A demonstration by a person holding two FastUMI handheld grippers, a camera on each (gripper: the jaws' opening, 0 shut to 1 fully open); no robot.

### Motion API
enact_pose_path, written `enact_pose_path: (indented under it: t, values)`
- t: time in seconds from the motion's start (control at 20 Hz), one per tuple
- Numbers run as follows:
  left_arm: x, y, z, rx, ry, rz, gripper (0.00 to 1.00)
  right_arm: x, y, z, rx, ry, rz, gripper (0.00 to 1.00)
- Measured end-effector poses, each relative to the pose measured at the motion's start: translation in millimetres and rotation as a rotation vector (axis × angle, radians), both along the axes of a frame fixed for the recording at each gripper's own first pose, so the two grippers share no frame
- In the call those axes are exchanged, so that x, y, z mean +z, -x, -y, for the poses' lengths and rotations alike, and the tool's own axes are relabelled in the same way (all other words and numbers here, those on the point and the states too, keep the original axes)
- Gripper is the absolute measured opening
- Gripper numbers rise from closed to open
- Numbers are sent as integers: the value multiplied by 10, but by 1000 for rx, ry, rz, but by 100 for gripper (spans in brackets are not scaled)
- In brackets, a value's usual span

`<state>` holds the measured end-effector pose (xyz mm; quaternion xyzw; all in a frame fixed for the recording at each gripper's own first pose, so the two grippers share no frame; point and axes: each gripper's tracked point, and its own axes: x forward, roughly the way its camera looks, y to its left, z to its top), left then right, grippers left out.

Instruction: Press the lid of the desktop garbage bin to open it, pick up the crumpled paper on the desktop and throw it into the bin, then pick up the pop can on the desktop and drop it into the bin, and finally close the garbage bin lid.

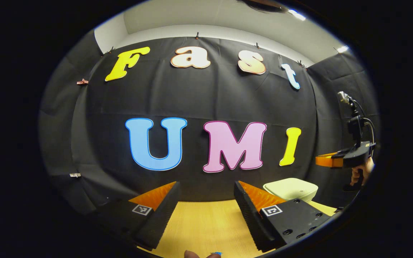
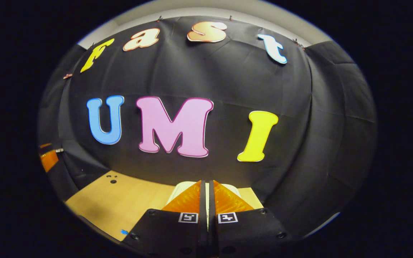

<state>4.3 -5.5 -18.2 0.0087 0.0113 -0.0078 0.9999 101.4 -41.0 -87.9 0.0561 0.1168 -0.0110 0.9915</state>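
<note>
wooden desktop (image 1: 206, 222) between left claw (image 1: 206, 200) fingers

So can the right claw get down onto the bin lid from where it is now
Probably yes. The right claw is shut and raised, pointing at the bin straight ahead with its lid closed, and nothing lies between them. The left claw is open off to the side.

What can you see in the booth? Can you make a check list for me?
Surface: light wooden tabletop, bare where it shows.
Job's things: pale rounded plastic bin, lid down; paper and can nothing seen.
Clutter: small blue mark on the tabletop.
Grippers: left gripper open, holding nothing; right gripper shut, holding nothing, aimed at the bin.
Cables: black cable on the right gripper.
Surroundings: black cloth wall.
</note>
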Motion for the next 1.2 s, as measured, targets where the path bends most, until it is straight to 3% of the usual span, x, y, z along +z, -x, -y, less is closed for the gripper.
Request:
enact_pose_path:
  t: [0.55, 1.2]
  values:
    - [-90, 61, -63, 29, 0, -27, 95, -996, -248, -95, 25, -105, -193, 5]
    - [-129, 48, -76, 33, -9, -43, 95, -1328, -233, -134, 52, -96, -262, 5]
